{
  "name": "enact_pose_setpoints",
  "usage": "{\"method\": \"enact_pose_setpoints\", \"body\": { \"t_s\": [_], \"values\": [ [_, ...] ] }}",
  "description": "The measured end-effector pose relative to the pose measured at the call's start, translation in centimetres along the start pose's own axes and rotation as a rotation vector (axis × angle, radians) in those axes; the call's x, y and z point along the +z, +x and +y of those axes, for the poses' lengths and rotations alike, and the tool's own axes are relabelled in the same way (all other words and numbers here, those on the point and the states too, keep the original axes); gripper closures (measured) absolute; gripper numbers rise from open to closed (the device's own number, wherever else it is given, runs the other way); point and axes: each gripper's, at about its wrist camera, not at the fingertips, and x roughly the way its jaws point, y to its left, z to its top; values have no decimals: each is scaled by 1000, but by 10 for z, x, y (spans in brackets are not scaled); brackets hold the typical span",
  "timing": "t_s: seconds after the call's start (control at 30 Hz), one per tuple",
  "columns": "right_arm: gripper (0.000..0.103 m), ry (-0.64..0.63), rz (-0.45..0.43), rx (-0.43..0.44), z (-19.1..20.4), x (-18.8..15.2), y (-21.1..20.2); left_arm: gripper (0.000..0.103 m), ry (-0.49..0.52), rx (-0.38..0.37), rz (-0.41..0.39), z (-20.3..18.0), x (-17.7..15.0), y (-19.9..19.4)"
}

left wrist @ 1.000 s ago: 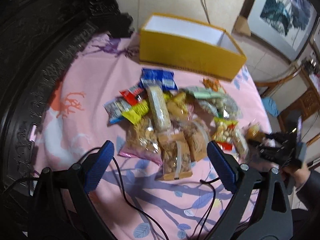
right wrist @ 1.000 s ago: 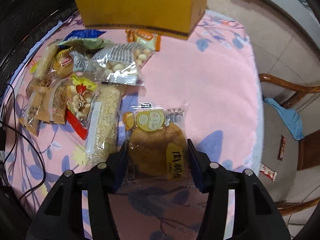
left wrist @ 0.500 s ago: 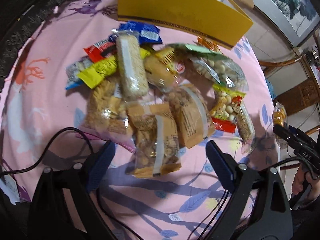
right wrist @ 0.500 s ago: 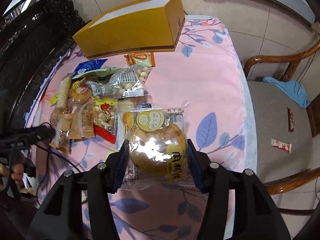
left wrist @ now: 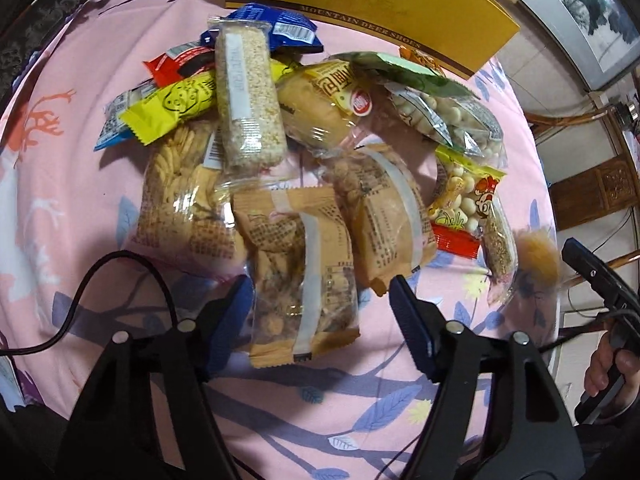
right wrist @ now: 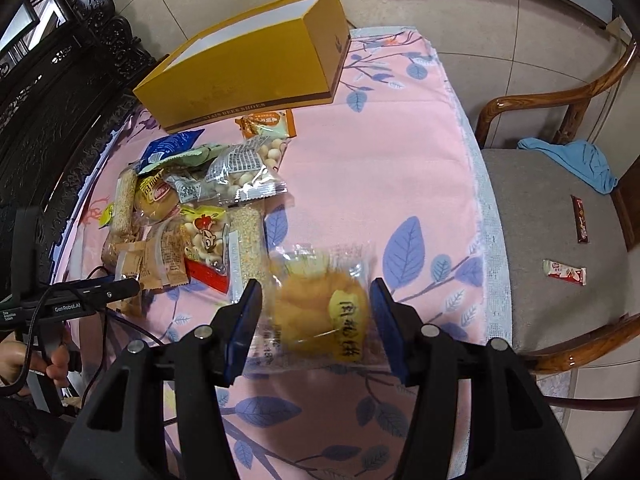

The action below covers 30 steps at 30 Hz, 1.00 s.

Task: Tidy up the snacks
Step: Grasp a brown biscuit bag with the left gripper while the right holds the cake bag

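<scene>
Mostly unsorted: a snack pile (left wrist: 304, 152) lies on the pink cloth (right wrist: 380, 168) near the yellow box (right wrist: 248, 72), whose inside is hidden. Right gripper (right wrist: 316, 320) grasps a wrapped cake (right wrist: 320, 312); left gripper (left wrist: 322, 300), jaws just narrowing, straddles a tan packet (left wrist: 304, 272), not yet clamped.

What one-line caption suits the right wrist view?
Right gripper holds a wrapped round pastry above the pink tablecloth, yellow box beyond.
</scene>
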Motion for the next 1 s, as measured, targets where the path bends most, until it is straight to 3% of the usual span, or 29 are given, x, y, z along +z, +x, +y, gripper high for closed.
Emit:
{"method": "enact_pose_setpoints", "body": {
  "t_s": [0.2, 0.4, 0.57, 0.67, 0.8, 0.9, 0.97, 1.0],
  "values": [
    [47, -32, -24, 13, 8, 4, -3, 54, -28, -60, 51, 9, -5, 3],
    [47, -107, 22, -29, 8, -6, 3, 55, -30, -9, 56, 4, -3, 9],
    [47, -140, 124, -26, 1, -21, 25, 53, -30, 10, 50, 0, 4, 12],
    [47, -160, 143, -43, 2, -26, 36, 48, -42, 10, 50, -4, 8, 16],
    [47, -234, 138, -83, 10, -32, 42, 31, -23, 10, 58, -17, 12, 22],
    [48, -269, 133, -108, 14, -35, 41, 31, 16, 44, 51, -27, 10, 28],
    [49, -271, 135, -108, 14, -37, 39, 38, 30, 61, 42, -27, 10, 27],
    [49, -267, 134, -106, 13, -38, 37, 47, 33, 73, 39, -26, 10, 27]
  ]
}}
